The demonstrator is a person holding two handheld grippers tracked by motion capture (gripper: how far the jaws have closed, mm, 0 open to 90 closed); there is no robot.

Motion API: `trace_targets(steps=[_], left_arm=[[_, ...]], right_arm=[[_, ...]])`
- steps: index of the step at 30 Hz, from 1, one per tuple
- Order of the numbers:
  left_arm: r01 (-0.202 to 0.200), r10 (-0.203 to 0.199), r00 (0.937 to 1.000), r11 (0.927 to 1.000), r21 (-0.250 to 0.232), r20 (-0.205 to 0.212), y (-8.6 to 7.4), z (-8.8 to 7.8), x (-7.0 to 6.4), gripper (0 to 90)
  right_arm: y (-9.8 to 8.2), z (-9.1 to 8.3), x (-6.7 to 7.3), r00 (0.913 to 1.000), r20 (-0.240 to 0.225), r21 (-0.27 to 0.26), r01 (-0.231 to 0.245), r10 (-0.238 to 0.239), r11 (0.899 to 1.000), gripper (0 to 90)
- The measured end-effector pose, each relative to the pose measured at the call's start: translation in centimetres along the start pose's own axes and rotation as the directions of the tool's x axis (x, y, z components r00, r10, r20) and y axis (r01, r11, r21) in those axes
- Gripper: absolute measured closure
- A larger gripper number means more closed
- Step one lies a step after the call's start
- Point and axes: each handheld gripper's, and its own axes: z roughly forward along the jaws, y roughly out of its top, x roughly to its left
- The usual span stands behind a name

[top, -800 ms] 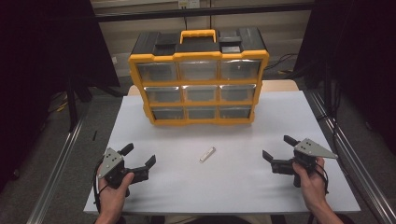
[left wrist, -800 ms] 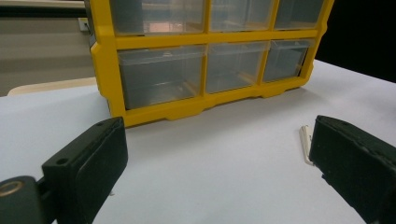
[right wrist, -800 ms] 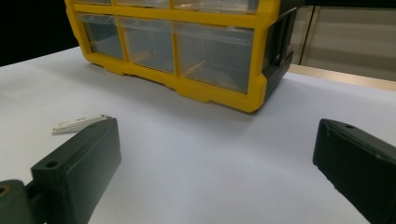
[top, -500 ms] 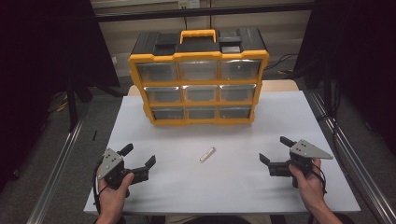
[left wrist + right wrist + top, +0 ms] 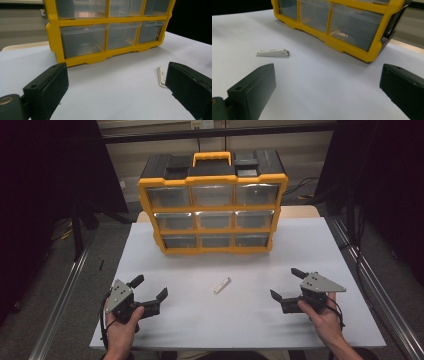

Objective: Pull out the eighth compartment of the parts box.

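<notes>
A small white flat clip-like piece (image 5: 222,286) lies alone in the middle of the white tabletop (image 5: 310,245). Behind it stands a yellow drawer cabinet (image 5: 212,210) with clear drawers, all pushed in. My left gripper (image 5: 149,287) rests near the front left, open and holding nothing. My right gripper (image 5: 285,283) sits near the front right, also open and holding nothing. In the left gripper view the white piece (image 5: 161,76) lies just ahead of the right jaw, between my gripper (image 5: 117,82) and the cabinet (image 5: 100,57). In the right gripper view the piece (image 5: 273,52) lies ahead of my gripper (image 5: 327,80), on the left.
The cabinet has a black top with a yellow carry handle (image 5: 212,157). Metal rails (image 5: 65,290) run along both sides of the table, over a dark floor. Bare white surface surrounds the small piece.
My right gripper has drifted a little to the left. The left gripper, the white piece and the cabinet have stayed put.
</notes>
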Motion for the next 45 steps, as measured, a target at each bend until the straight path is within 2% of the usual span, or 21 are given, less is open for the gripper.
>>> trace_targets(steps=[4,7,13,17,18,19,24,27,29,32,33,34,41,45], left_arm=[[0.0,0.0,1.0,1.0,-0.002,0.004,0.0,0.0,0.0,4.8],[-0.003,0.003,1.0,1.0,0.004,0.0,-0.1,-0.1,0.0,4.8],[0.0,0.0,1.0,1.0,0.007,0.001,-0.1,0.1,0.0,4.8],[-0.007,0.007,0.9999,1.0,0.007,0.007,-0.1,0.1,0.0,4.8],[-0.008,0.008,0.9999,0.9999,0.007,0.009,-0.1,0.1,-0.1,4.8],[-0.013,0.013,0.9997,0.9999,0.003,0.022,-0.1,0.1,-0.1,4.8],[-0.015,0.015,0.9997,0.9999,0.002,0.018,0.0,0.0,-0.1,4.8],[-0.017,0.017,0.9998,0.9999,0.0,0.012,0.0,0.0,-0.2,4.8],[-0.018,0.018,0.9998,0.9998,-0.001,0.01,0.0,0.0,-0.1,4.8],[-0.015,0.015,0.9999,0.9999,0.0,0.006,0.0,0.0,-0.1,4.4],[-0.013,0.013,0.9999,0.9999,-0.001,0.003,0.0,0.0,-0.1,4.2],[-0.017,0.017,0.9999,0.9999,-0.002,-0.001,0.0,-0.1,-0.1,4.2],[-0.01,0.01,0.9999,0.9999,-0.005,0.008,0.1,-0.1,0.0,4.2],[-0.02,0.02,0.9998,0.9998,-0.008,-0.005,0.1,-0.2,-0.1,4.2]], right_arm=[[0.1,0.4,0.4,0.9997,-0.009,0.003,0.022,-0.022,1.0,0.6],[0.2,0.5,0.6,0.9999,-0.015,-0.011,-0.002,0.002,1.0,0.6],[0.5,1.2,1.1,0.9999,-0.009,-0.017,0.011,-0.012,1.0,0.6],[0.8,1.6,1.6,0.9998,-0.02,-0.015,0.002,-0.003,1.0,0.5],[1.0,1.9,2.0,0.9994,-0.034,-0.012,-0.011,0.011,1.0,0.4],[1.2,2.1,2.1,0.9994,-0.034,-0.017,-0.004,0.004,1.0,0.4],[1.7,2.6,2.4,0.9991,-0.042,-0.018,0.004,-0.005,1.0,0.0],[2.2,3.7,2.8,0.9977,-0.056,-0.018,0.036,-0.037,0.999,0.2],[2.4,4.3,2.9,0.9972,-0.062,-0.02,0.041,-0.043,0.999,0.5],[2.6,4.6,3.1,0.9956,-0.068,-0.009,0.064,-0.065,0.998,0.5],[2.8,4.9,3.2,0.9926,-0.058,-0.009,0.106,-0.106,0.994,0.5],[2.9,5.1,3.3,0.9911,-0.061,-0.011,0.118,-0.118,0.993,0.5],[3.4,5.8,3.6,0.9842,-0.051,-0.009,0.169,-0.169,0.986,1.1],[3.8,6.7,4.1,0.9697,-0.037,-0.005,0.242,-0.242,0.97,1.7]])
